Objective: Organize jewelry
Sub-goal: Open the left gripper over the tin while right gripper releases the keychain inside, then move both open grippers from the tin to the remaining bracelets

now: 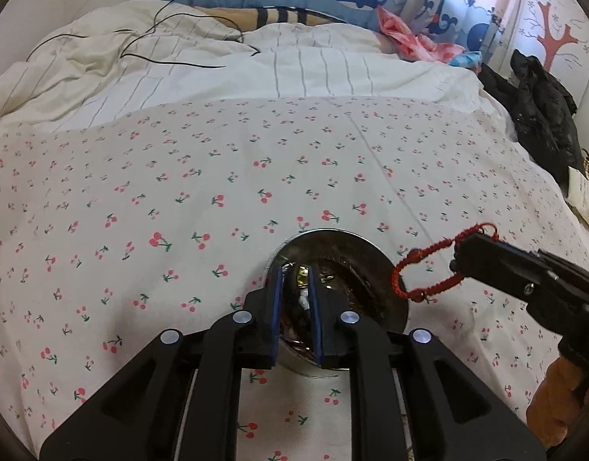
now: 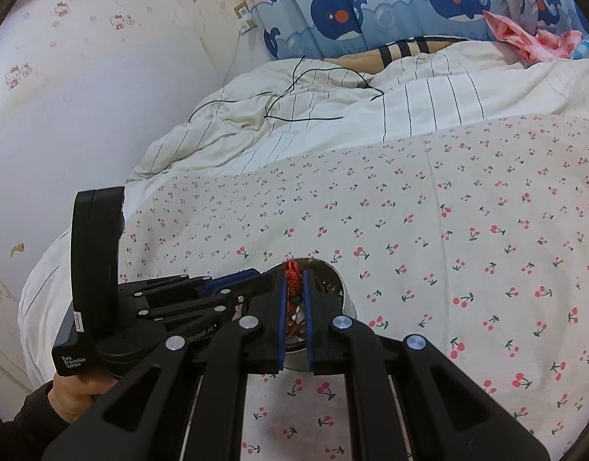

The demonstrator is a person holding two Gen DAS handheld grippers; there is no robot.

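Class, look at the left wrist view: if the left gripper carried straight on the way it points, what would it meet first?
Most likely the jewellery heaped in the round shiny metal bowl, directly ahead of the left gripper on the cherry-print bedsheet; exact depth is unclear.

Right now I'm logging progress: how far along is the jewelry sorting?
Partly done: several pieces already lie in the metal bowl. In hand: the right gripper is shut on a red braided bracelet beside the bowl's rim. The left gripper, nearly shut, is over the bowl. Left: dropping the bracelet in.
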